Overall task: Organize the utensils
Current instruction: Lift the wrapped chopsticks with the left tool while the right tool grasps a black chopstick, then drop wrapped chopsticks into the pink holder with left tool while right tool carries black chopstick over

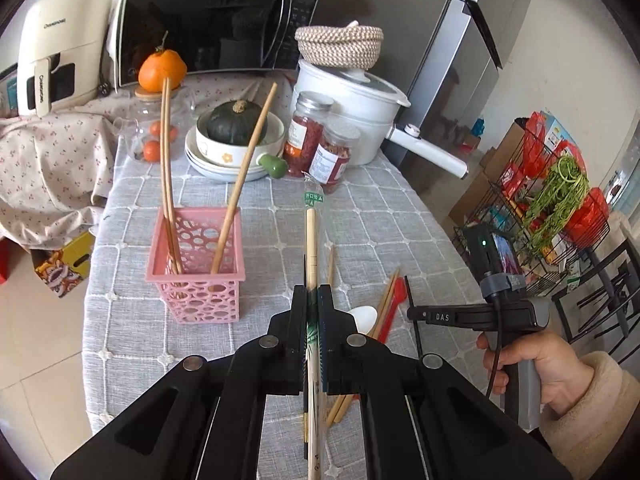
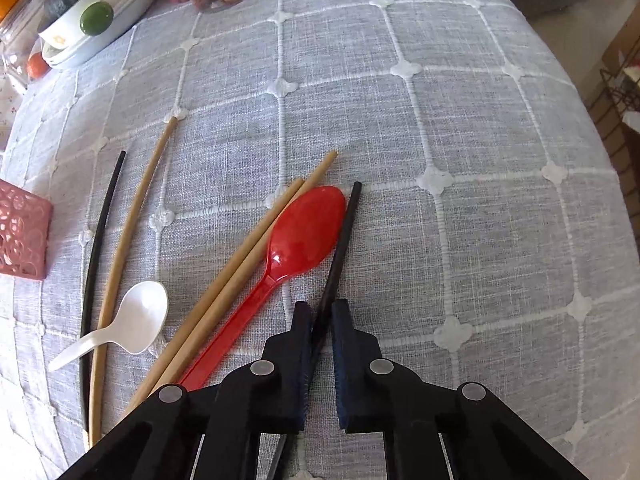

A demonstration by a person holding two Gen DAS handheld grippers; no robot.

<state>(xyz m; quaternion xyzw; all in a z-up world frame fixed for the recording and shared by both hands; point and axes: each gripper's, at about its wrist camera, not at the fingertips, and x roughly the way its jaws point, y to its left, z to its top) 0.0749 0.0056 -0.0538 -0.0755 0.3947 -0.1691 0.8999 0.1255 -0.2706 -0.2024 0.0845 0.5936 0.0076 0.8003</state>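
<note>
Kitchen table with loose utensils, pink holder, two hand-held grippers.

Surface: grey grid-stitched tablecloth [image 2: 440, 120], with a microwave [image 1: 208, 20], white pot [image 1: 352, 108], jars and a bowl holding a dark squash [image 1: 234, 122] at the far end; a refrigerator and a wire rack stand beyond. Pink basket [image 1: 196, 264] stands upright, holding three wooden chopsticks leaning outward. Left gripper [image 1: 313, 312]: jaws closed on wrapped disposable chopsticks [image 1: 311, 240], long axis pointing away from the camera, level with the basket and just to its right. Right gripper [image 2: 322, 320]: jaws narrowly parted around a black chopstick [image 2: 340, 248] that lies on the cloth pointing away; whether the pads touch it cannot be told. Beside it lie a red spoon [image 2: 300, 232], two wooden chopsticks [image 2: 240, 272], a white spoon [image 2: 136, 320], plus one further wooden and one black chopstick.
</note>
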